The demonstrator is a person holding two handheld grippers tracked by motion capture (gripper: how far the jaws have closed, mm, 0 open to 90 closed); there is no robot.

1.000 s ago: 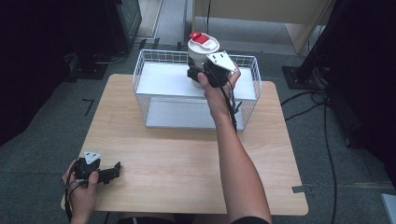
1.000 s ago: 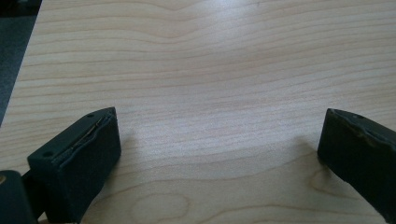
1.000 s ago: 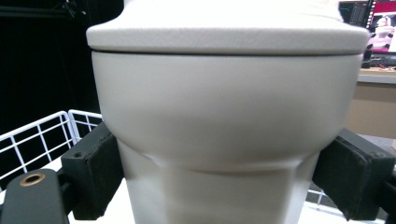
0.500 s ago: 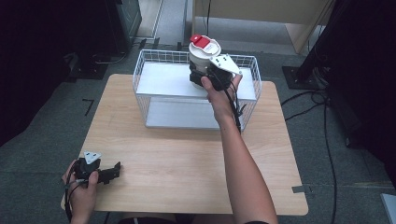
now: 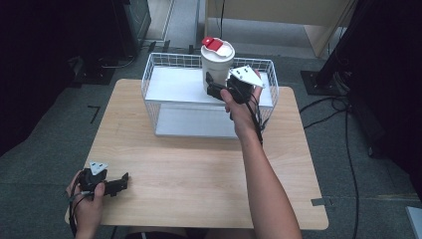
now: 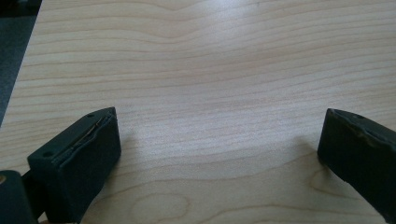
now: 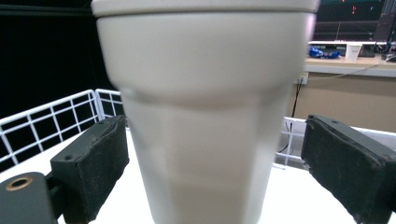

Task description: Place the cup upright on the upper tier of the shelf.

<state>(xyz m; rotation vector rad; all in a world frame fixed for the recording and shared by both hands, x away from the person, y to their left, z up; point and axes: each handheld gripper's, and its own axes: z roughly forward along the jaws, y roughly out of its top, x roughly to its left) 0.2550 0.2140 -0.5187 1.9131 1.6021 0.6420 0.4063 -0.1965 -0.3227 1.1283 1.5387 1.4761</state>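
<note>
Step judged: release of white lidded cup in wire basket. Right hand-held gripper spread wide around cup, nothing clamped; straight pull-back needed next. Left hand-held gripper wide open, empty, on tabletop.

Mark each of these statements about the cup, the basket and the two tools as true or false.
1. The cup has a white lid with a red tab. True.
2. The right tool is shut tight on the cup. False: in the right gripper view its jaws stand on either side of the cup with a gap on each side.
3. The left tool holds a spoon. False: it is open over the bare table and holds nothing.
4. The basket is made of white wire. True.
5. The basket stands at the near edge of the table. False: it stands at the far side, and the left tool is near the near edge.
</note>
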